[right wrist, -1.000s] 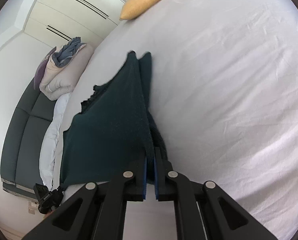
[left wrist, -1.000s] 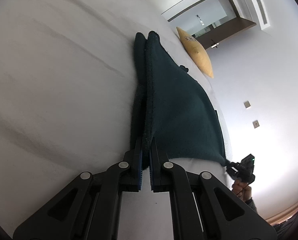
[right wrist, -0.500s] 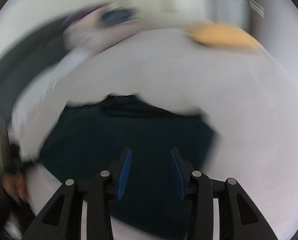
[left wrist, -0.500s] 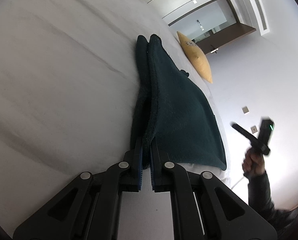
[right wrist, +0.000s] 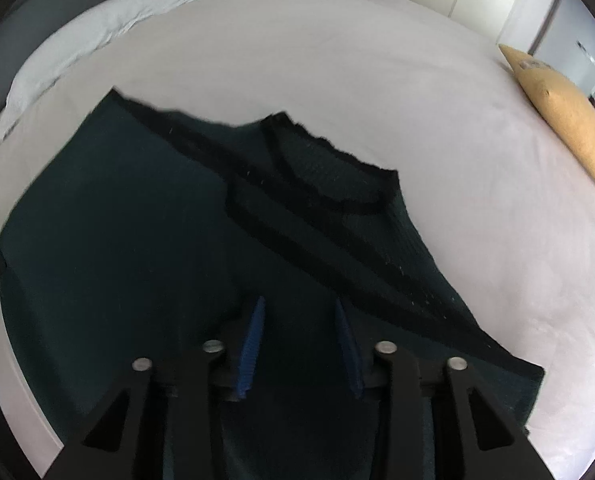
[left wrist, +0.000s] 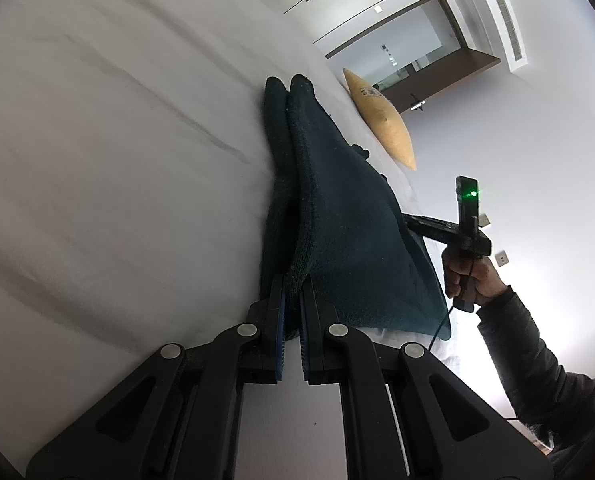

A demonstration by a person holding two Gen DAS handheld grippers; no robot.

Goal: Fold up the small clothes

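Observation:
A dark green knit top [left wrist: 345, 232] with black trim lies on the white bed [left wrist: 97, 160]. My left gripper [left wrist: 291, 284] is shut on the folded edge of it near the bed's rim. In the right wrist view the top [right wrist: 137, 240] is spread below my right gripper [right wrist: 297, 304], which points steeply down over its middle. Its jaws stand apart and are closing, with only cloth below the blue pads [right wrist: 251, 340] and nothing pinched. The left wrist view shows the right gripper [left wrist: 413, 222] beside the top's far edge, held by a hand [left wrist: 465, 276].
A yellow cushion [left wrist: 381, 120] [right wrist: 569, 120] lies at the far side of the bed. Folded white bedding [right wrist: 97, 20] sits along the bed's back edge. A dark sleeve [left wrist: 537, 360] reaches in from the right. White sheet [right wrist: 377, 60] surrounds the top.
My right gripper let go of the top's corner, opened, swung up and across, and rolled to point down over the top. The left gripper kept its grip and stayed put.

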